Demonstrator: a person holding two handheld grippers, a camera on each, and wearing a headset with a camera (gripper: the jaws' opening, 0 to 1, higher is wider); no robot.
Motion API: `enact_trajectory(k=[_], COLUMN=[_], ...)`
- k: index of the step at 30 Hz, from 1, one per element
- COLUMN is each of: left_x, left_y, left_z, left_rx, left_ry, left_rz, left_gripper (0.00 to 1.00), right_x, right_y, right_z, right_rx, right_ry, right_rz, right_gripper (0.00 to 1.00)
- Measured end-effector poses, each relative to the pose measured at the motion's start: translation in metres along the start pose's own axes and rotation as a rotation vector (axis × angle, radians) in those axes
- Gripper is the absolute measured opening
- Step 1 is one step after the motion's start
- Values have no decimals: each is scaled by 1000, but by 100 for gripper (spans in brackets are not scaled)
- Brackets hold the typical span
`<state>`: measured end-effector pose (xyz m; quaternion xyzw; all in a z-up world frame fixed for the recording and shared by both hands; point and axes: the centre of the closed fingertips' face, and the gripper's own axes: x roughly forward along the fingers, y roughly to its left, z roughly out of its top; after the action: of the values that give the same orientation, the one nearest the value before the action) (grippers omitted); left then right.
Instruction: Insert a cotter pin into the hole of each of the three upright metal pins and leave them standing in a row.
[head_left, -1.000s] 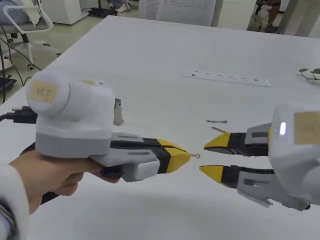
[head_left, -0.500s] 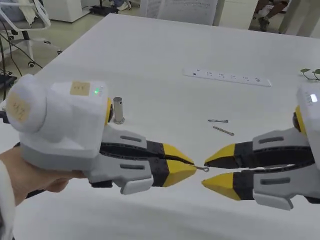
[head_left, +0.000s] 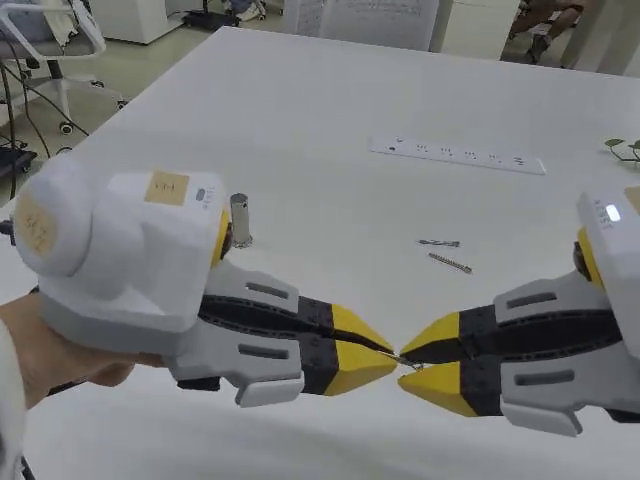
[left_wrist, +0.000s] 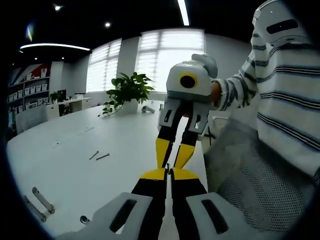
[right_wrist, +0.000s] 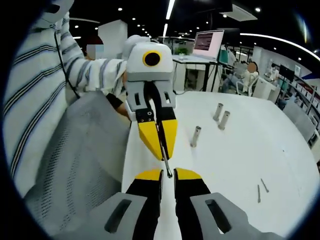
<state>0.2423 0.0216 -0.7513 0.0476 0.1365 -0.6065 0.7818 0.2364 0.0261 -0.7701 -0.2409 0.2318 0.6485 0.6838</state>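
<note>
A thin cotter pin (head_left: 405, 361) hangs in the air between my two grippers, above the white table (head_left: 300, 120). My left gripper (head_left: 388, 354) is shut on its shaft, and the pin (right_wrist: 163, 147) sticks out of its yellow tips. My right gripper (head_left: 404, 364) faces it tip to tip, with its jaws closed on the pin's looped end (right_wrist: 169, 174). One upright metal pin (head_left: 240, 220) stands behind the left gripper. In the right gripper view three upright pins (right_wrist: 218, 111) (right_wrist: 224, 120) (right_wrist: 196, 136) stand on the table.
Two loose cotter pins (head_left: 438, 243) (head_left: 450, 263) lie mid-table. A white power strip (head_left: 458, 156) lies farther back. Green leaves (head_left: 625, 147) sit at the right edge. An office chair (head_left: 40, 40) stands off the table's left side.
The right gripper has moved in toward the left gripper's tips and its jaws have closed on the pin's end. Both grippers sit lower in the picture.
</note>
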Motion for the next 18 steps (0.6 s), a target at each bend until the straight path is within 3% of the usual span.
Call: enact_trajectory(k=[3, 11, 18], left_x=[-1, -1, -2], left_y=[-2, -4, -5], left_z=[4, 2, -9], left_rx=[-2, 10, -2], left_ry=[-15, 11, 56], left_rz=[-9, -25, -39], left_gripper=[0, 0, 0], right_x=[1, 0, -2], right_y=[3, 5, 8], right_z=[0, -1, 0], right_rx=[-4, -12, -24], right_ry=[1, 4, 4], right_rz=[10, 30, 58], right_gripper=[8, 5, 4])
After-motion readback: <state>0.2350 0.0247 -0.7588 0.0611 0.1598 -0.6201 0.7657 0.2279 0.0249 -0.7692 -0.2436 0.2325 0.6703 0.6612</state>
